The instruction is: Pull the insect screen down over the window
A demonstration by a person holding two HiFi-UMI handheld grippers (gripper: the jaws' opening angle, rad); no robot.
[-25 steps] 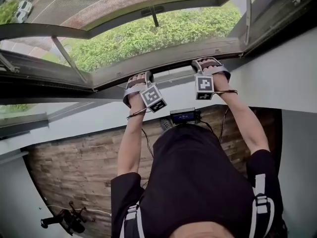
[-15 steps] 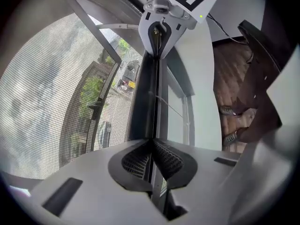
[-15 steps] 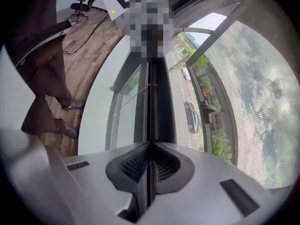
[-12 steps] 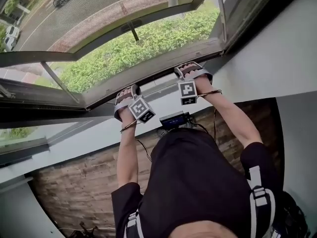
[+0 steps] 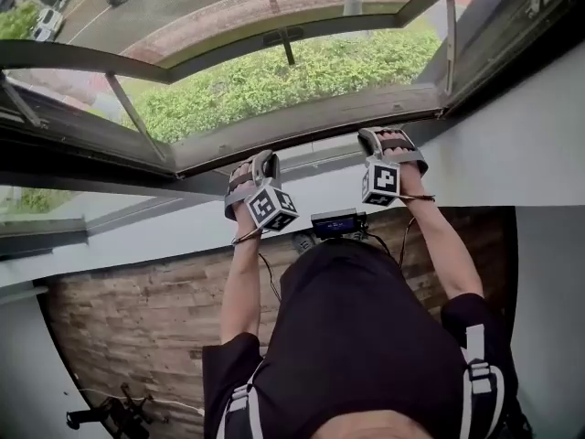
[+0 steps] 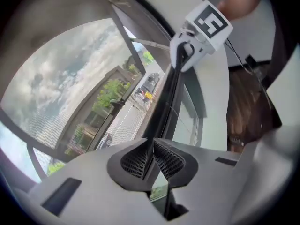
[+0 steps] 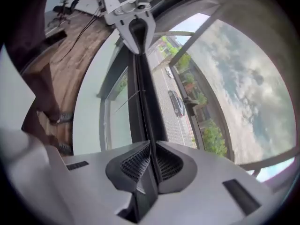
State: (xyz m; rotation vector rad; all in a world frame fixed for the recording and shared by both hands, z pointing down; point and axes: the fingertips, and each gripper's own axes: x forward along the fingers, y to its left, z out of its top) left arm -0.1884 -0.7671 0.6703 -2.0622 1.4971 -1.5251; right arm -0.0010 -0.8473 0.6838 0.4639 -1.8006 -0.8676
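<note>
Step in hand, as I'm reading it: the pull-down itself, with both ends gripped.

- Left tongs [image 6: 151,157] are clamping the screen's pull bar [image 5: 311,122]. Jaws are standing nearly together, with the thin dark bar edge pinched between the ribbed pads.
- Right tongs [image 7: 152,159] are gripping the same bar the same way, further along toward the person's right.
- The bar is running straight from one pair of tongs to the other.
- The mesh [image 6: 42,125] is sitting on the outer side of the bar, beyond the tongs, with street and hedge [image 5: 274,71] showing through it.
- The pale ledge [image 5: 320,167] is lying on the person's side of the tongs, close to the bar. I'm not able to tell exactly how much travel is left, but it's looking short.

Next move, my judgement:
- It's calling for drawing both ends toward the ledge together, so the bar is staying level and not racking in the side tracks.
- The grip is only on a thin lip, so a steady pull is looking safer than a jerk.
- Tongs shouldn't be opening until the bar is seating at the bottom. If it's a spring roller, it's likely going to run back.
</note>
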